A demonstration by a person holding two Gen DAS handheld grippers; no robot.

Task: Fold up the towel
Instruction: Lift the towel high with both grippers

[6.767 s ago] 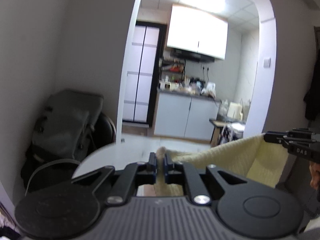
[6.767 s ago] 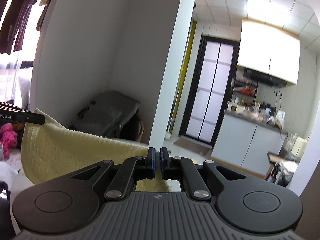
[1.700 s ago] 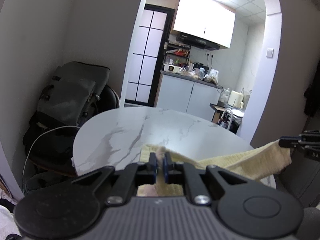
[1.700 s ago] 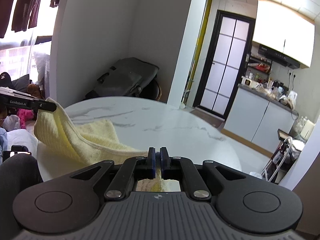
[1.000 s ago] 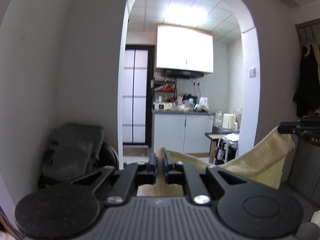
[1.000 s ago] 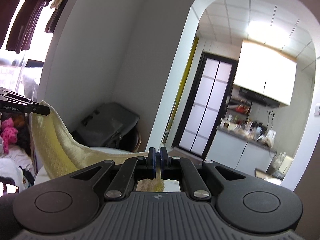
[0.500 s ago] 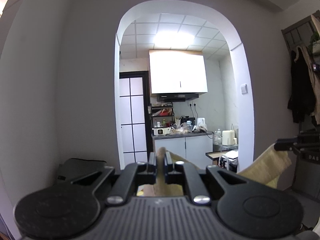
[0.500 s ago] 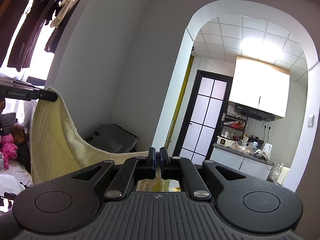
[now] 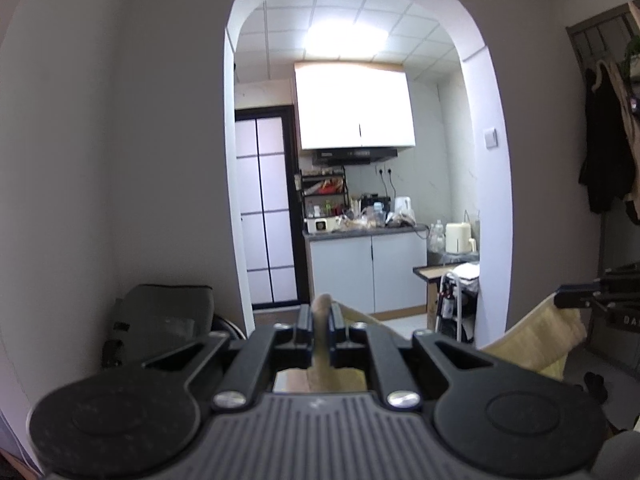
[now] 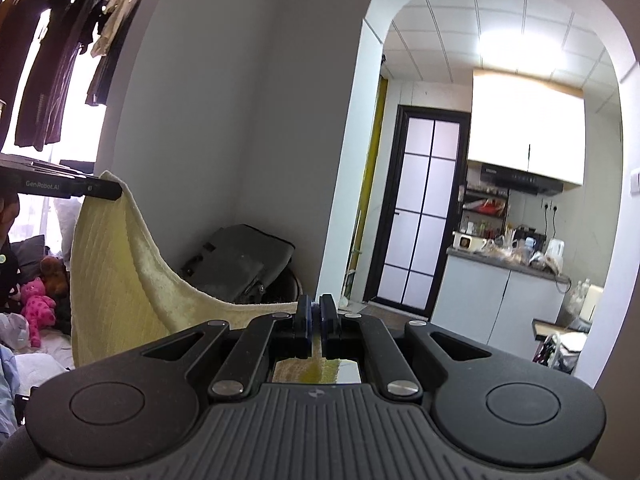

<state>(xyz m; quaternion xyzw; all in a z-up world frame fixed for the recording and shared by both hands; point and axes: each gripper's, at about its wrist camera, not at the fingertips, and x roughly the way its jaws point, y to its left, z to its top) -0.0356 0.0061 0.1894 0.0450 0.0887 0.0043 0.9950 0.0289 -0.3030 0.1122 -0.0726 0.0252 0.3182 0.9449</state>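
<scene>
Held aloft between two handheld grippers, a pale yellow towel (image 10: 116, 280), sagging in a curve from one clamp to the other. Left gripper (image 9: 320, 316) clamped tight on one towel corner, a nub of cloth poking up between the closed jaws; seen also from the right wrist view as a black bar at the frame's left edge (image 10: 100, 191), pinching the towel's upper corner. Right gripper (image 10: 316, 312) likewise shut on the opposite corner, yellow cloth showing in the slot behind the pads; visible at the right edge of the left wrist view (image 9: 576, 300), with towel hanging beneath. Beyond, an arched doorway (image 9: 496, 200) opening onto a kitchen with white cabinets (image 9: 368, 272). Against the wall, a dark bag (image 10: 240, 264). Hanging clothes (image 10: 52, 80) at upper left.
</scene>
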